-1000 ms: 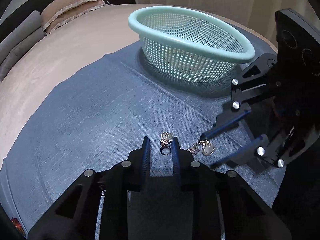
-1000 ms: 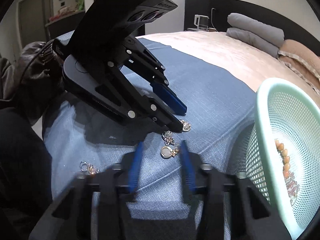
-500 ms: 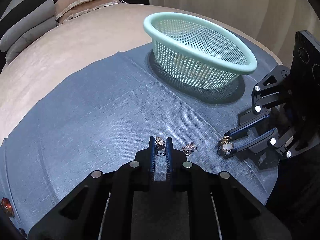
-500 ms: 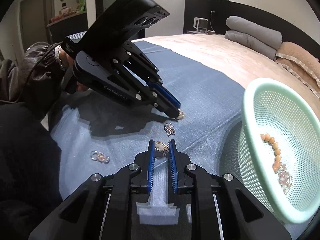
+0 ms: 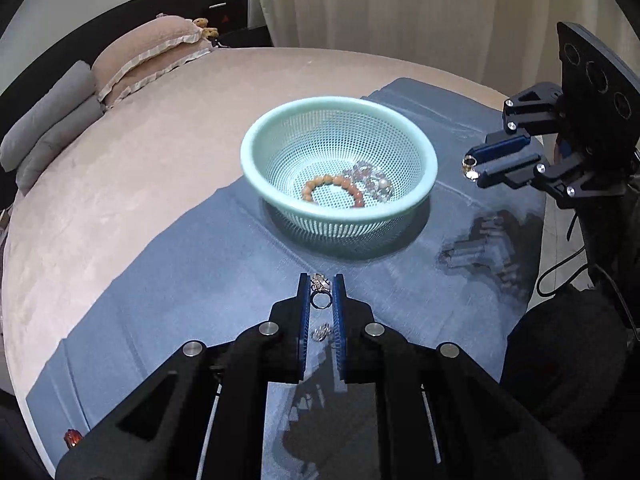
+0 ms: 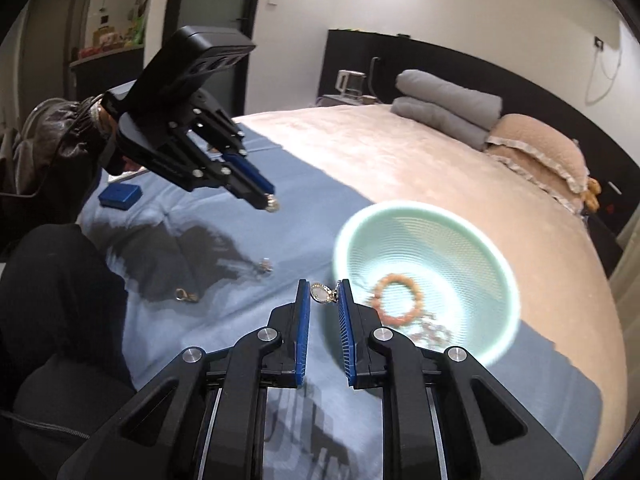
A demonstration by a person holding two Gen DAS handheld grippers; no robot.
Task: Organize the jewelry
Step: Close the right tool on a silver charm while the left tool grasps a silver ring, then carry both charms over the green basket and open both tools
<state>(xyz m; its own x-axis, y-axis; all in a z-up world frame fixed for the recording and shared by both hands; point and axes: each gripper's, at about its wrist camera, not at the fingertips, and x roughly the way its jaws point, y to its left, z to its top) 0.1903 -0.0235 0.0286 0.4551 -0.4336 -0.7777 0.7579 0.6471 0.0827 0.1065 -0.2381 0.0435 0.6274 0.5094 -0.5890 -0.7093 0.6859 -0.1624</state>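
My left gripper (image 5: pixel 321 280) is shut on a silver ring with a sparkly top (image 5: pixel 320 287), held above the blue cloth (image 5: pixel 200 300). My right gripper (image 6: pixel 323 286) is shut on a round gold-rimmed pendant (image 6: pixel 319 293) and hangs close to the near rim of the mint mesh basket (image 6: pixel 404 206). The basket (image 5: pixel 248 160) holds an orange bead bracelet (image 5: pixel 332 191) and a clear bead bracelet (image 5: pixel 370 179). In the left wrist view the right gripper (image 5: pixel 471 166) hovers right of the basket. The left gripper (image 6: pixel 271 203) shows raised at upper left in the right wrist view.
Two small jewelry pieces (image 6: pixel 264 266) (image 6: pixel 186 295) lie on the cloth in the grippers' shadow. A blue box (image 6: pixel 120 195) sits at the cloth's far left. Pillows (image 6: pixel 536 148) and folded grey blankets (image 6: pixel 444 104) lie at the bed's head. A person's dark sleeve (image 6: pixel 52 132) is at left.
Both grippers shut on their pieces, the ring and the pendant, then lifted off the cloth. The right one also swung toward the basket, whose inside now shows.
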